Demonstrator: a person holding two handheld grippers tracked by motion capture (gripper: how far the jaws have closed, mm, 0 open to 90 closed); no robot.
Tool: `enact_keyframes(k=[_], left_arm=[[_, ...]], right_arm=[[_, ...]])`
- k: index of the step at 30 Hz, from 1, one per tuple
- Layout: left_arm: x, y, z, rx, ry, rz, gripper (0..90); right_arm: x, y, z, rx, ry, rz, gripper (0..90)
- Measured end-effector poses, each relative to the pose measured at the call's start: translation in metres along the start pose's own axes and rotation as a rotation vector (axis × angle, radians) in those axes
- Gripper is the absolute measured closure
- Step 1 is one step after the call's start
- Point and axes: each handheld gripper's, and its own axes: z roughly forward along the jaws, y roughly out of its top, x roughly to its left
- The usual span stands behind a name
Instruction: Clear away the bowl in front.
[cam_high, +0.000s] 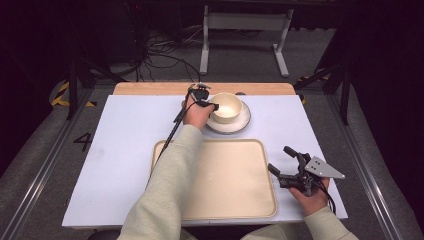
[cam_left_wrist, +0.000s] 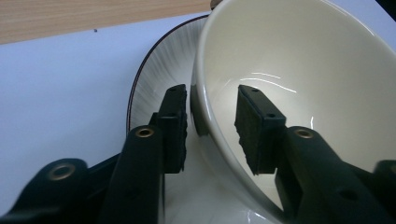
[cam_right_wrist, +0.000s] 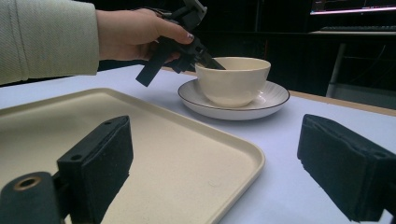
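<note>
A cream bowl (cam_high: 227, 106) (cam_left_wrist: 303, 70) (cam_right_wrist: 233, 81) stands on a white saucer (cam_high: 235, 126) (cam_left_wrist: 159, 60) (cam_right_wrist: 275, 100) with a dark rim line, at the back middle of the table. My left gripper (cam_high: 212, 106) (cam_left_wrist: 210, 93) (cam_right_wrist: 210, 63) straddles the bowl's near-left rim, one pad outside the wall and one inside. A gap shows between the inner pad and the wall, so it is open. My right gripper (cam_high: 281, 160) (cam_right_wrist: 215, 130) hovers low just right of the beige tray (cam_high: 235, 175) (cam_right_wrist: 140, 140), wide open with nothing between its jaws.
The tray lies flat at the front middle of the white tabletop (cam_high: 125, 150). A wooden strip (cam_high: 150, 88) runs along the table's far edge. Beyond it are a white table frame (cam_high: 205, 45) and loose cables (cam_high: 160, 55) on the floor.
</note>
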Motion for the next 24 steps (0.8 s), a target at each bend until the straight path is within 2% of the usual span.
enact_keyframes(k=[4, 9, 18, 24], left_arm=[[-0.002, 0.000, 0.001, -0.007, 0.027, -0.026, 72.3], [-0.002, 0.001, 0.000, -0.006, 0.055, -0.022, 81.9], [-0.004, 0.003, -0.001, -0.007, 0.060, -0.036, 82.5], [-0.006, 0.008, -0.010, -0.020, 0.091, -0.007, 82.9]], right_arm=[[0.000, 0.000, 0.000, -0.001, -0.001, 0.001, 10.4], [0.000, 0.000, 0.000, -0.003, -0.004, 0.001, 10.4], [0.000, 0.000, -0.001, -0.006, -0.005, 0.002, 10.4], [0.000, 0.000, -0.001, -0.004, -0.007, 0.001, 10.5]])
